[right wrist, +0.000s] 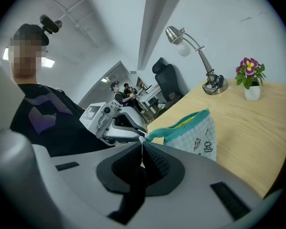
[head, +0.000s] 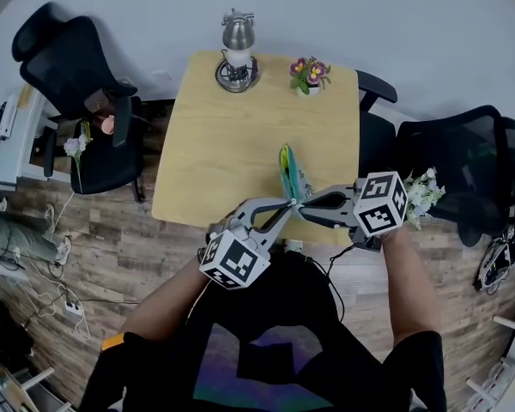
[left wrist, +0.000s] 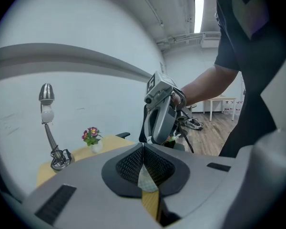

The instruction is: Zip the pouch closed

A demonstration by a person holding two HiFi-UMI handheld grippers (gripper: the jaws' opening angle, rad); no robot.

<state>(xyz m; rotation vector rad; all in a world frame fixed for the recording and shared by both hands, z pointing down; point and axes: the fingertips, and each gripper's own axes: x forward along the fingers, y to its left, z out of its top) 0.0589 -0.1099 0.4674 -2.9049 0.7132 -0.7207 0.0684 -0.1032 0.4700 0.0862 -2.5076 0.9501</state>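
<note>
A checkered pouch [head: 290,173] with a teal zipper band stands on edge near the front of the wooden table [head: 223,144]. Its top looks open, with yellow lining showing in the right gripper view on the pouch [right wrist: 194,132]. Both grippers meet at its near end. My left gripper [head: 285,208] is shut, and a strip of the pouch's checkered fabric [left wrist: 146,178] is pinched between its pads. My right gripper [head: 304,202] is shut too, with a small pale piece at the end of the teal zipper band [right wrist: 155,134] between its tips. Each gripper view shows the other gripper close ahead.
A silver desk lamp [head: 237,54] and a small flower pot [head: 308,75] stand at the table's far edge. Black office chairs sit to the left [head: 77,101] and right [head: 463,161]. White flowers [head: 422,191] lie beside my right hand. People stand far off in the room.
</note>
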